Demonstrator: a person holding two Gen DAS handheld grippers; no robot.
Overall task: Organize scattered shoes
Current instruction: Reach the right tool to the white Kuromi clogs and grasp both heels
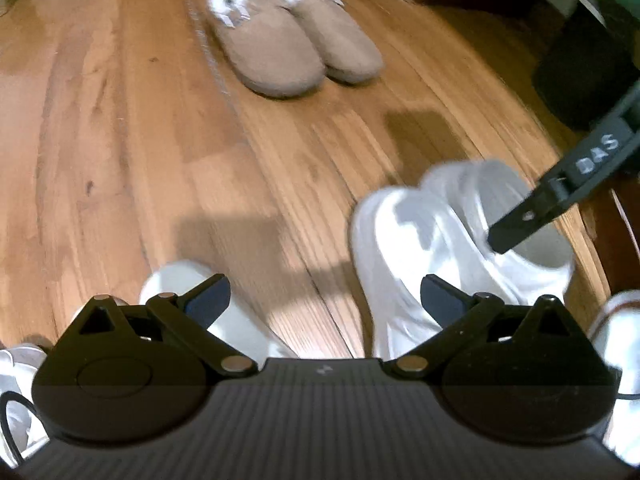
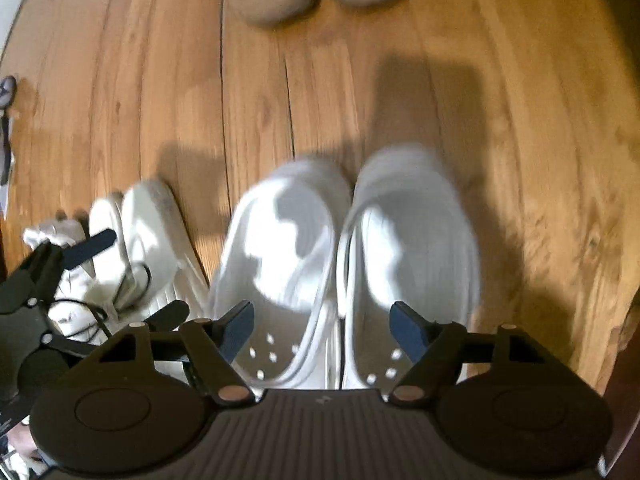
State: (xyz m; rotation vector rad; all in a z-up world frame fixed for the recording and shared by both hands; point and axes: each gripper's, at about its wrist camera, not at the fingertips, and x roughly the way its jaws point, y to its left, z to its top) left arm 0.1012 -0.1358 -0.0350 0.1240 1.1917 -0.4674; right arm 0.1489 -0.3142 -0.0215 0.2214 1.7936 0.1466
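Observation:
Two white clogs (image 2: 408, 240) lie side by side on the wood floor, toes away from me. My right gripper (image 2: 324, 328) hangs open over their heel ends, one finger above each clog, and its pads press on nothing. One of its fingers (image 1: 520, 224) reaches into a clog's (image 1: 400, 232) opening in the left wrist view. My left gripper (image 1: 326, 300) is open with bare floor in its gap. Its left finger is over a white sneaker (image 1: 180, 280), its right over the clog. The sneaker (image 2: 148, 232) has black laces and lies left of the clogs.
A pair of tan fleece-lined slippers (image 1: 292, 36) sits neatly farther out on the floor (image 1: 120, 120). More white footwear shows at the edges, bottom left (image 1: 16, 364) and right (image 1: 616, 320). A dark object (image 1: 580, 60) with a green light stands at the far right.

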